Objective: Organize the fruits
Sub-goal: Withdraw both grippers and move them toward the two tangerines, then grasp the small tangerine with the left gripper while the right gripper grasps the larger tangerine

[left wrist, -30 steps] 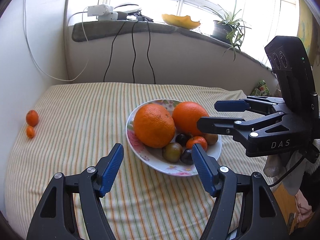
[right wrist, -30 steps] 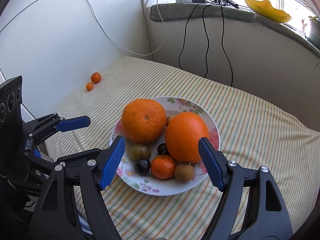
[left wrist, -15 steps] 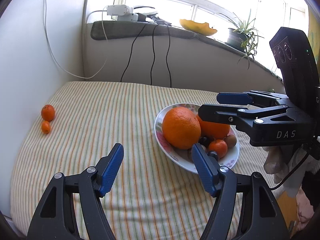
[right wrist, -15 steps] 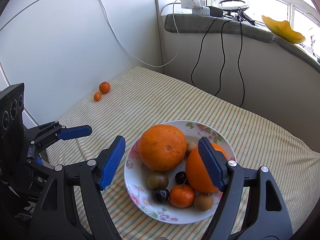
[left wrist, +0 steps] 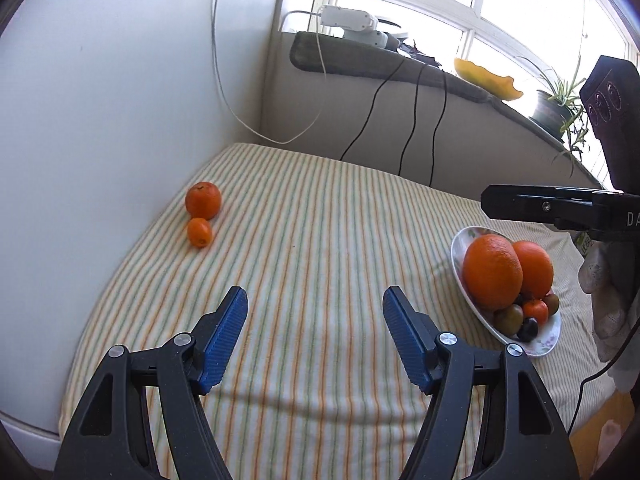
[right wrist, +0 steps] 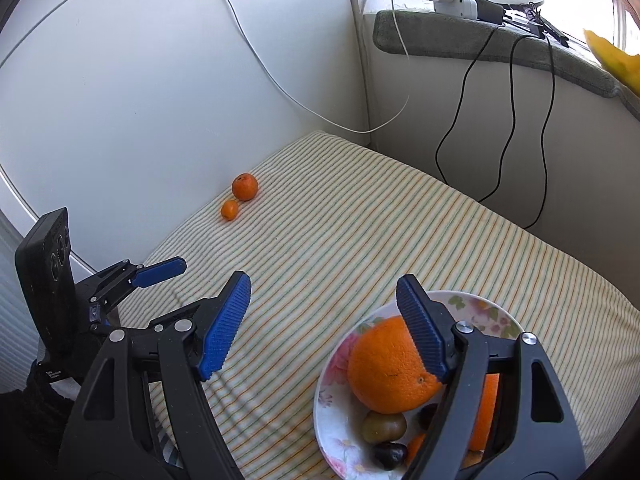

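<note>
A floral plate (left wrist: 548,336) (right wrist: 500,312) holds two large oranges (left wrist: 493,272) (right wrist: 388,368) and several small fruits. A tangerine (left wrist: 203,200) (right wrist: 245,186) and a smaller orange fruit (left wrist: 199,232) (right wrist: 229,209) lie on the striped cloth by the left wall. My left gripper (left wrist: 314,336) is open and empty over bare cloth, between the loose fruits and the plate. My right gripper (right wrist: 324,328) is open and empty, its right finger over the plate's near orange.
The striped cloth (left wrist: 320,240) covers the table. White walls stand left and behind. Black cables (left wrist: 412,132) and a white cable (left wrist: 224,80) hang from the windowsill, which carries a power strip (left wrist: 348,20), a yellow dish (left wrist: 486,78) and a plant (left wrist: 560,104).
Both grippers have swung left, away from the plate and toward the two loose fruits by the wall. The plate has shifted to the right in both views. Both stay open.
</note>
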